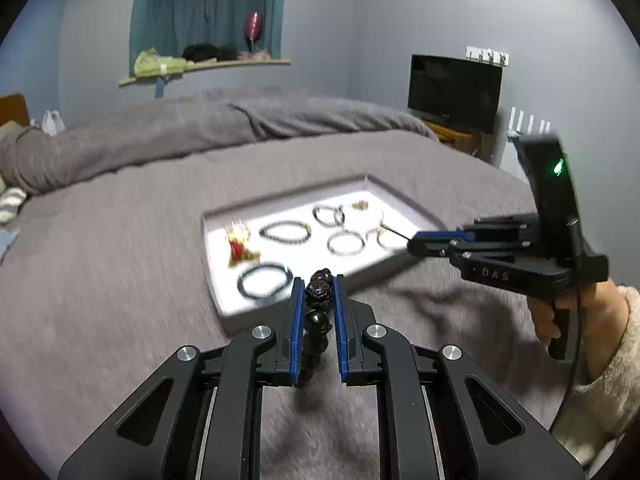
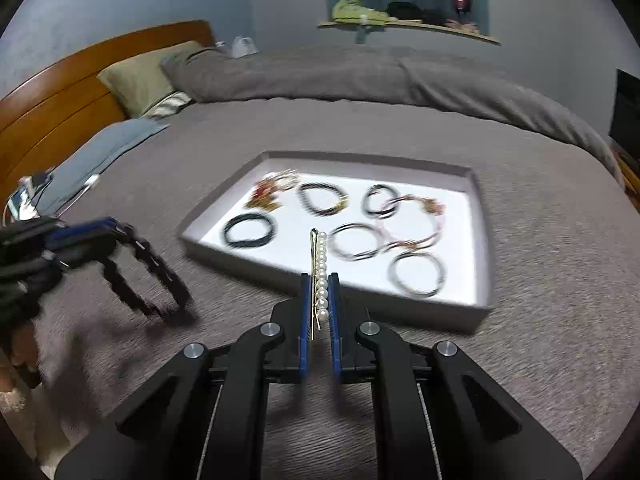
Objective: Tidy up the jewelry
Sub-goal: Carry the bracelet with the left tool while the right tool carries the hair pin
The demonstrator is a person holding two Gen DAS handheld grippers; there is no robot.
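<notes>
My left gripper (image 1: 318, 280) is shut on a dark beaded bracelet (image 1: 318, 300) that hangs down between its blue pads above the grey bedspread, just short of the tray's near edge. A pearl hair pin (image 2: 320, 272) with a gold clip is clamped in my right gripper (image 2: 319, 280), pointing toward the tray. The grey tray with a white floor (image 2: 478, 240) lies on the bed and holds several bracelets, among them a black one (image 2: 249, 231), plus a red and gold brooch (image 2: 266, 194). In the left wrist view the right gripper (image 1: 416, 242) hovers at the tray's (image 1: 216, 280) right edge.
The grey bedspread (image 2: 540, 320) surrounds the tray, with a rolled duvet (image 2: 360, 76) behind it. A wooden headboard (image 2: 60, 100) and pillows sit far left. A dark television (image 1: 454, 92) stands at the back right. A hand in a cream sleeve (image 1: 600, 360) grips the right tool.
</notes>
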